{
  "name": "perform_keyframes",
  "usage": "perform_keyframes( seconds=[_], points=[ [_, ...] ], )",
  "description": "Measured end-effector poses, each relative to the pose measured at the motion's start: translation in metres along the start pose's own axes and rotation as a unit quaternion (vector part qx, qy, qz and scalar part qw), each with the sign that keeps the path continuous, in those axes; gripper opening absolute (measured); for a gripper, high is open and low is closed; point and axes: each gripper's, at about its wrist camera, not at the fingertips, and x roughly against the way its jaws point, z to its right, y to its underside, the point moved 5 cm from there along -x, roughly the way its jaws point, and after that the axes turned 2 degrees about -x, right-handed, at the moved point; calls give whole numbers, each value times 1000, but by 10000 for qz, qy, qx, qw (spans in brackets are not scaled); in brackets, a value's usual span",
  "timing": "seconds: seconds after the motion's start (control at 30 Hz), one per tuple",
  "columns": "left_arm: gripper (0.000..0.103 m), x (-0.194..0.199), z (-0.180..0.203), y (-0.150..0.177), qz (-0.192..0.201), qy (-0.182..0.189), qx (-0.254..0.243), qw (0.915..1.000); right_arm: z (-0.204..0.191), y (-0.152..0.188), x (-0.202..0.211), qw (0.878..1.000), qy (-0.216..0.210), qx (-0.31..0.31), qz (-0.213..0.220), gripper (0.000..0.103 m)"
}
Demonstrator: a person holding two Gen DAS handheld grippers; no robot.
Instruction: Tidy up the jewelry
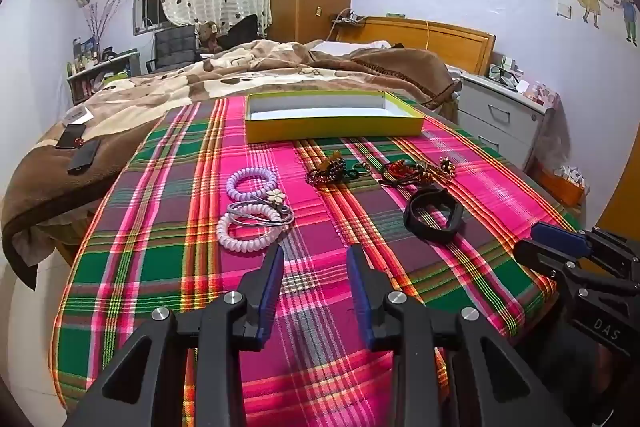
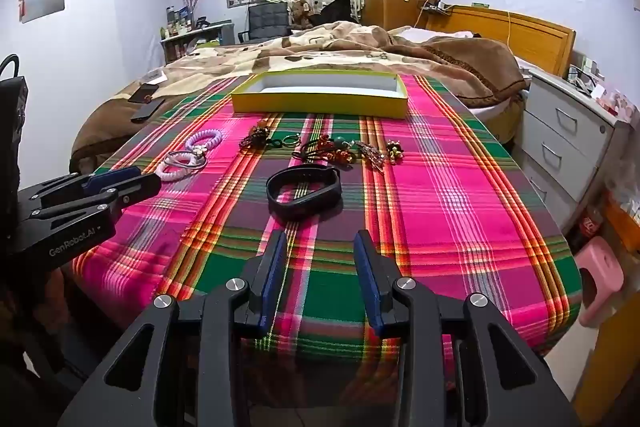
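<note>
A shallow yellow box (image 1: 334,130) (image 2: 320,103) with a white inside stands empty at the far end of the plaid cloth. In front of it lie a purple coil hair tie (image 1: 251,183) (image 2: 206,138), a pink coil hair tie (image 1: 248,229) (image 2: 176,169) with a flower clip, a dark bead bracelet (image 1: 325,171) (image 2: 256,137), a tangle of red and gold pieces (image 1: 416,169) (image 2: 340,151), and a black wristband (image 1: 434,214) (image 2: 304,189). My left gripper (image 1: 315,251) is open just short of the pink tie. My right gripper (image 2: 320,237) is open just short of the wristband.
A plaid cloth (image 1: 320,287) covers the table. Behind it is a bed with a brown blanket (image 1: 280,67) and two phones (image 1: 78,147). White drawers (image 2: 568,143) and a pink stool (image 2: 600,275) stand at the right.
</note>
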Motion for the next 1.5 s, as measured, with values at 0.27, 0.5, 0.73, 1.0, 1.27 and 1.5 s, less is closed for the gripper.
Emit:
perform_keyframes(
  seconds=[0.27, 0.5, 0.73, 1.0, 1.27, 1.5],
  points=[
    [32, 8, -5, -8, 27, 2, -5, 10000, 0, -1, 3, 10000, -6, -33, -38, 36],
    [32, 14, -2, -2, 141, -46, 85, 9999, -1, -4, 4, 10000, -10, -35, 30, 36],
    [32, 16, -3, -2, 128, -3, 83, 9999, -2, -3, 4, 10000, -18, -42, 41, 36],
    [32, 14, -2, 0, 134, -13, 86, 9999, -1, -3, 6, 10000, -14, -45, 43, 36],
    [32, 14, -2, 0, 132, -7, 90, 9999, -1, -2, 7, 10000, -7, -43, 41, 36],
    [32, 14, -1, 0, 115, -13, 93, 9999, -1, -3, 7, 10000, -8, -51, 36, 36]
  ],
)
